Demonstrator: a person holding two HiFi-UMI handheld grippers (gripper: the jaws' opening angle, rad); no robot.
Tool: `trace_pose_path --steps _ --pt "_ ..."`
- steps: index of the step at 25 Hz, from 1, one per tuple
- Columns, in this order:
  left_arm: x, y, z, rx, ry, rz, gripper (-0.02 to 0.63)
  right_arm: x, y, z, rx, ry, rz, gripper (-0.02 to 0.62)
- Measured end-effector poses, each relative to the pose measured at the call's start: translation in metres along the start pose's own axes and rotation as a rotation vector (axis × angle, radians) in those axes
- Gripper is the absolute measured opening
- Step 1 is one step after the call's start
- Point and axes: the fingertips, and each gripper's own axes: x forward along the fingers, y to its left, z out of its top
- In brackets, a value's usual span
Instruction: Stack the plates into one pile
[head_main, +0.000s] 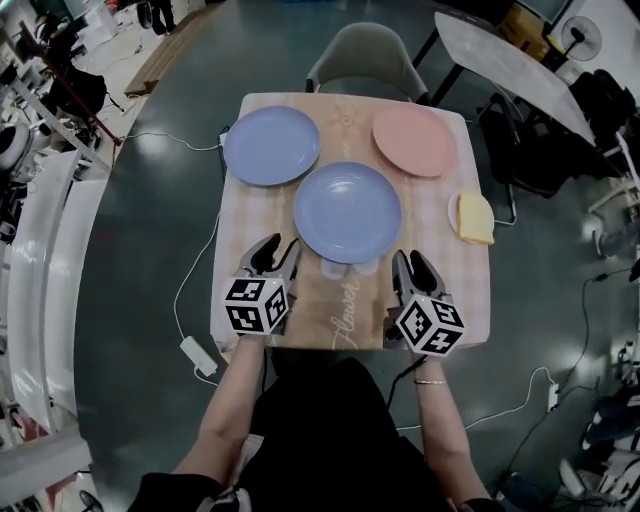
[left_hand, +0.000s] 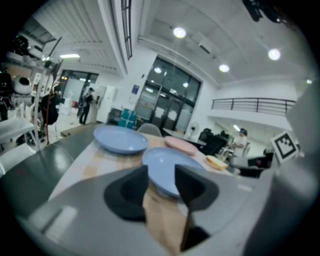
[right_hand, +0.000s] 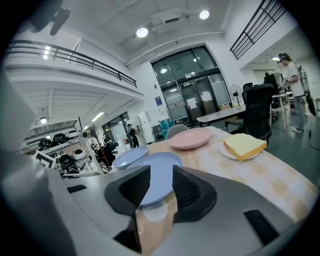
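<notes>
Three plates lie apart on the checked tablecloth (head_main: 246, 222): a blue plate (head_main: 271, 145) at the far left, a pink plate (head_main: 415, 140) at the far right, and a second blue plate (head_main: 347, 212) in the middle, nearer me. My left gripper (head_main: 277, 251) hovers at that plate's near left rim, open and empty. My right gripper (head_main: 413, 263) hovers at its near right, also open and empty. The left gripper view shows the middle blue plate (left_hand: 167, 161) just beyond the jaws. In the right gripper view the same plate (right_hand: 159, 164) lies ahead, with the pink plate (right_hand: 190, 138) behind it.
A yellow slab on a small white plate (head_main: 475, 217) sits at the table's right edge. Something pale and translucent (head_main: 350, 268) shows under the middle plate's near rim. A grey chair (head_main: 365, 65) stands behind the table. A cable with an adaptor (head_main: 195, 355) lies on the floor at left.
</notes>
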Motion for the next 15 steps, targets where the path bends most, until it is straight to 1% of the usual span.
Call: trace_pose_path --steps 5,15 --pt "0.018 0.005 -0.002 -0.007 0.029 0.004 0.170 0.018 -0.008 0.000 -0.001 0.029 -0.017 0.120" --pt "0.056 0.022 -0.005 -0.044 0.088 0.053 0.170 0.067 -0.030 -0.004 -0.025 0.114 -0.029 0.123"
